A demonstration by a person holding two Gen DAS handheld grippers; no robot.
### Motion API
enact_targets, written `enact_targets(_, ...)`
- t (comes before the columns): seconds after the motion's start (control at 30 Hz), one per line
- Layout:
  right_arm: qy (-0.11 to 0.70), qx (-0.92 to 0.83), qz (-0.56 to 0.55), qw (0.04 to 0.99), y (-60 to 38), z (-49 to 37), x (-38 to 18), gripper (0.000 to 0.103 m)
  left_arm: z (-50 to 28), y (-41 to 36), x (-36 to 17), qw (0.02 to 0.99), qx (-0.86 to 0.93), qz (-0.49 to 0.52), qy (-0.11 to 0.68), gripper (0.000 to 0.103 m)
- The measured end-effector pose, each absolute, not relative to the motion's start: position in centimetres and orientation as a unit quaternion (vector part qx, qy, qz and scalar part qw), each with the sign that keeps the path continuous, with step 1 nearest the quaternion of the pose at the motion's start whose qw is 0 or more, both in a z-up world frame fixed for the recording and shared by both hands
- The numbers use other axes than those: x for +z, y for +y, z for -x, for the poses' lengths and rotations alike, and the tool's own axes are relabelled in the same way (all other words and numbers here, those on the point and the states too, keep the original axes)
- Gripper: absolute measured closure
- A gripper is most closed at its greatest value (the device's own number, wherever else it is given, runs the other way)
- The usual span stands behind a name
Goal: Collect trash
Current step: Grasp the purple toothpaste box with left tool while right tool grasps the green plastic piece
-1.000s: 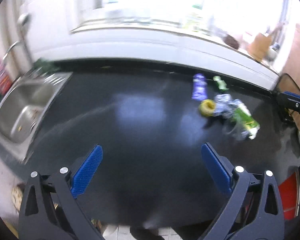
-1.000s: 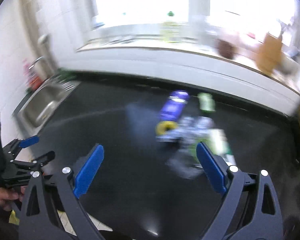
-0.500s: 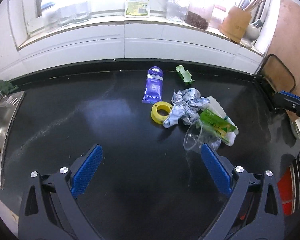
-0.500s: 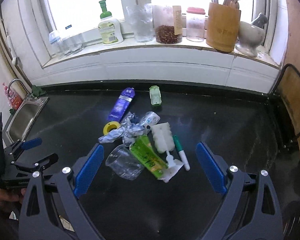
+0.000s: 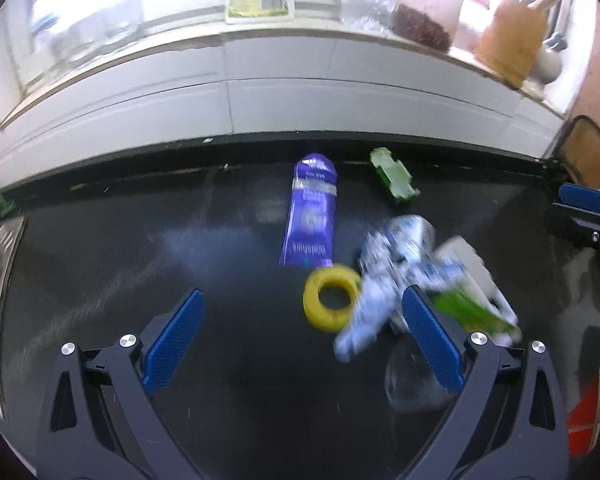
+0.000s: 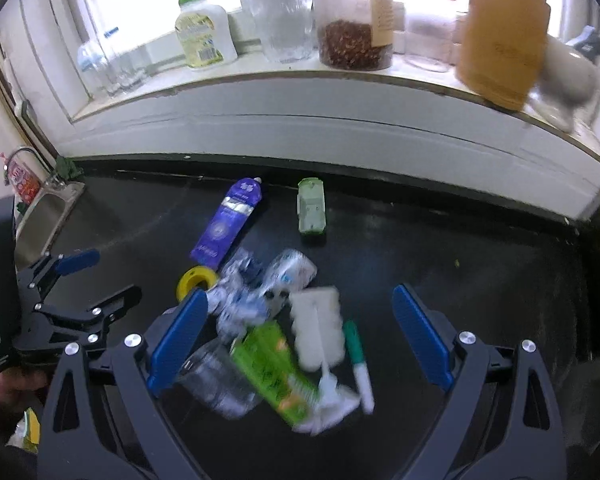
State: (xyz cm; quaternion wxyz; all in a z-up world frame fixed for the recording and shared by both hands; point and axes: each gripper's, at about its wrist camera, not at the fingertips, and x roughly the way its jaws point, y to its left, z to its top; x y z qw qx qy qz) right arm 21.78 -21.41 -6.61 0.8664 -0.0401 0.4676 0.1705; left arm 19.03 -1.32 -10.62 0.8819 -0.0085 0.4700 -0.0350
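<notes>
Both the left gripper [image 5: 302, 344] and right gripper [image 6: 298, 344] hang spread and empty over the trash heap [image 6: 268, 320] clustered mid-worktop [image 6: 460, 264], apparently choosing a first piece.

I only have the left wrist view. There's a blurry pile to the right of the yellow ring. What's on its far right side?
Observer: A green and white marker lies at the pile's right edge, beside a white brush.
Operator: Is the right gripper holding anything?
Observer: No. The right gripper is open above the pile, holding nothing.
Operator: My view blurs the thing under my right finger. What is it?
Observer: A clear plastic cup on its side, against a green packet.
</notes>
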Motion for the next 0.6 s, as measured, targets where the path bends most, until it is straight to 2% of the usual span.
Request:
enact_targets(0.23, 0.520, 0.170, 0.060, 0.835, -18.8, -30.8, -12.9, 0.013, -27.3, -2.3, -15.1, 0.871, -0.046, -0.026, 0.489, 0.007)
enact_targets(0.43, 0.549, 0.175, 0.079, 0.813, -17.1, -35.2, -17.1, 0.014, -31.6, -2.7, -18.6, 0.856, -0.053, -0.036, 0.513, 0.007)
enact_targets(0.6, 0.560, 0.180, 0.087, 0.804, -16.3, -37.2, -19.1, 0.021, -33.3, -2.6, -19.8, 0.853, -0.054, -0.036, 0.519, 0.008)
